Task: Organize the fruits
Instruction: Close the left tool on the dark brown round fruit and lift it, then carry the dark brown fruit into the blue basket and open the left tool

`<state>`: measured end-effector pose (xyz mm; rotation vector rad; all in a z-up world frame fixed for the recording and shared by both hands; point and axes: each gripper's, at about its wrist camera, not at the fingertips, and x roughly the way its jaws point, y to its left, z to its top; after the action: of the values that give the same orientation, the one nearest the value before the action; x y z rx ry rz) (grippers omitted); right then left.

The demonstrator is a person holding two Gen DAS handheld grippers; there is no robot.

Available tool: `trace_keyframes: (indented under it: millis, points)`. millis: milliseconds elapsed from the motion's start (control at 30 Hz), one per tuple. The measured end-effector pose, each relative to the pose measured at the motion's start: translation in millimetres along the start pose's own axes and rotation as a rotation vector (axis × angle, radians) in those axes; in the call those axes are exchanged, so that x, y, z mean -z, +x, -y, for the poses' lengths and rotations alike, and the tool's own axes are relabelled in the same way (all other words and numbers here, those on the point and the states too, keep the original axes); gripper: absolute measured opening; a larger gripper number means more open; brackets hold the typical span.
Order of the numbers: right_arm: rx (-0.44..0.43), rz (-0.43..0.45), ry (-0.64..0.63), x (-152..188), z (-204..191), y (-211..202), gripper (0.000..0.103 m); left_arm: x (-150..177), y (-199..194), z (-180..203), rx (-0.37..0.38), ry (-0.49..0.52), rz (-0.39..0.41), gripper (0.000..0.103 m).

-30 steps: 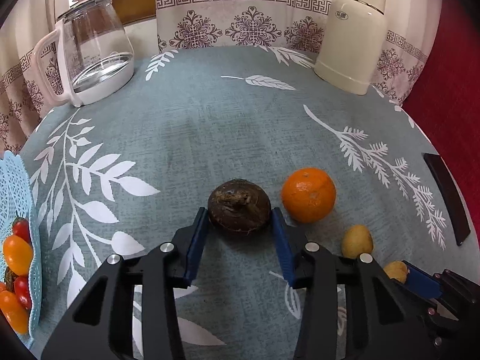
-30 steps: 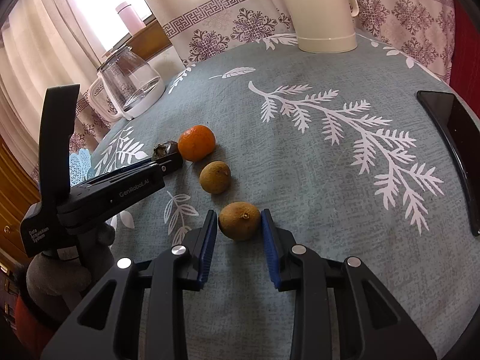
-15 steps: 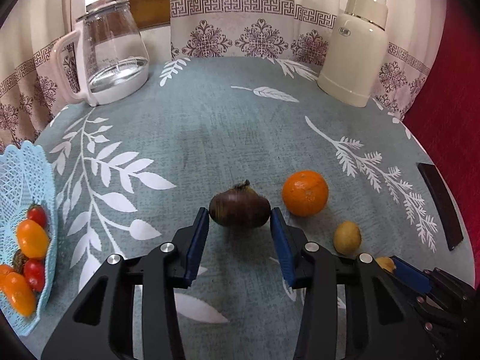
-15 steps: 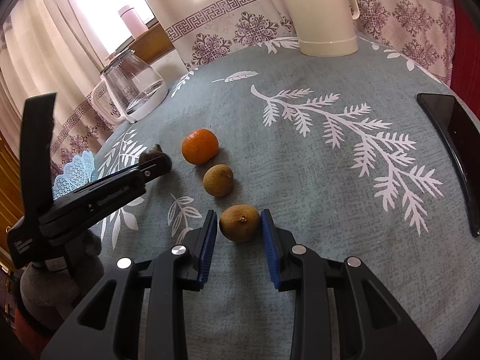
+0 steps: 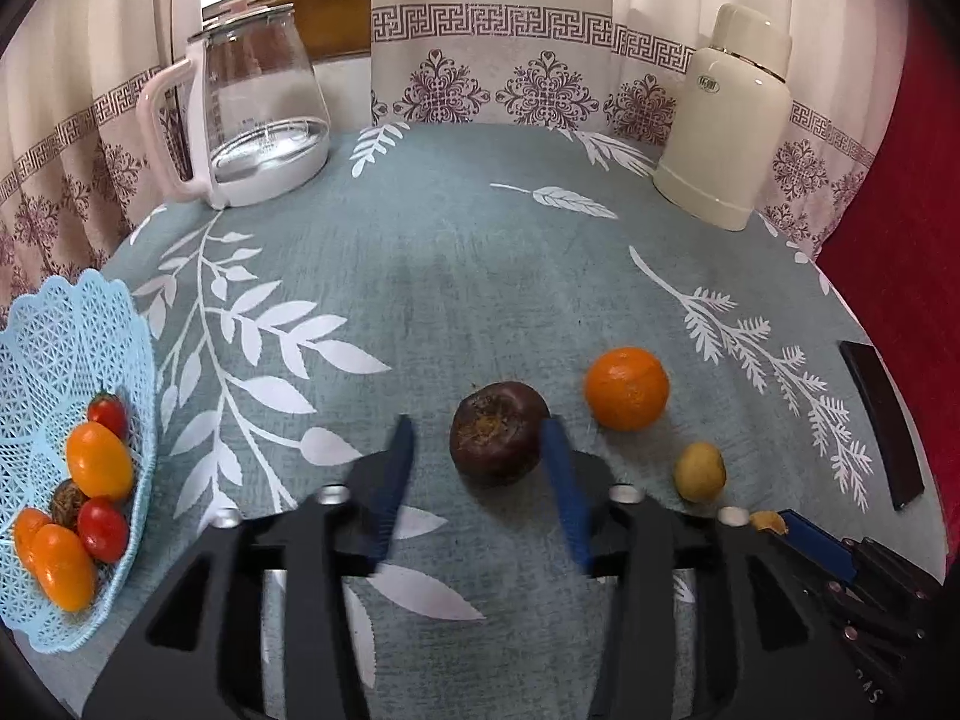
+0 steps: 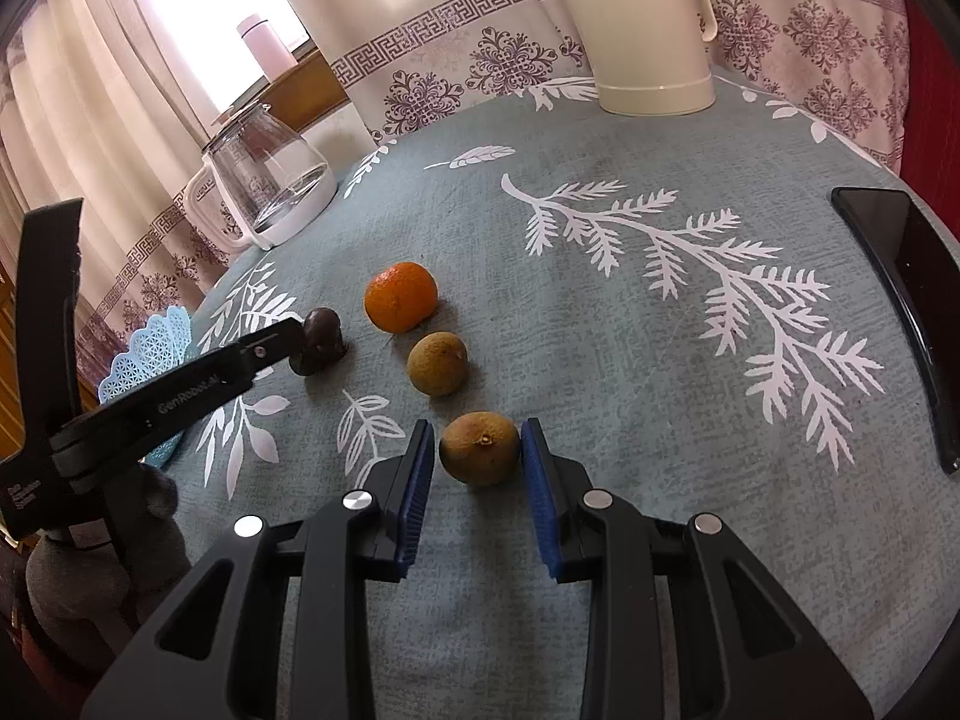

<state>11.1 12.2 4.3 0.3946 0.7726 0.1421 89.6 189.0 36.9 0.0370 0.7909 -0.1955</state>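
At the far left of the table [image 5: 480, 276], a pale blue lattice basket [image 5: 57, 348] holds red and orange cherry tomatoes [image 5: 99, 459] and one small dark fruit; behind it at the table's back edge stands a glass kettle [image 5: 258, 120] with a white handle, a little water in the bottom; the left hand-held gripper [image 5: 477, 468] has its blue pads spread wide around a dark purple-brown fruit [image 5: 498, 432] that rests on the leaf-patterned cloth; the right pad is against the fruit's side, the left pad stands clear of it with a gap between, so nothing is gripped; just right of the dark fruit lies an orange [image 5: 627, 387], apart from it; nearer and further right sits a small tan fruit [image 5: 699, 471]; from the right wrist view the fruits run in a line toward the camera, and the nearest brown round fruit [image 6: 480, 447] lies on the cloth between the pads of the right hand-held gripper [image 6: 480, 480]; the pads flank it closely with a thin gap on each side, so it is parted and not clamped; a cream thermos jug [image 5: 726, 120] stands at the back right; a black phone [image 6: 906, 300] lies at the right edge of the table.
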Motion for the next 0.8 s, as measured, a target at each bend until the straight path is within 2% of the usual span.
trace_keyframes:
  millis: [33,267,333,367,400,800]
  points:
    - [0.0,0.0,0.0,0,0,0,0.031,0,1,0,0.0,0.0,-0.001,0.056]
    - [-0.001,-0.003,-0.001,0,0,0,0.031,0,21,5,0.016,0.015,-0.037,0.056]
    - [-0.002,-0.003,-0.001,1,0,0,0.031,2,25,6,0.026,0.017,-0.048,0.053]
    - [-0.002,-0.003,-0.001,1,0,0,0.031,3,26,6,0.038,0.016,-0.052,0.046]
    - [-0.002,-0.002,-0.001,0,0,0,0.031,3,26,7,0.049,0.016,-0.055,0.045]
    - [-0.048,0.025,-0.014,2,-4,-5,0.031,-1,-4,-1,0.003,-0.008,0.013,0.044]
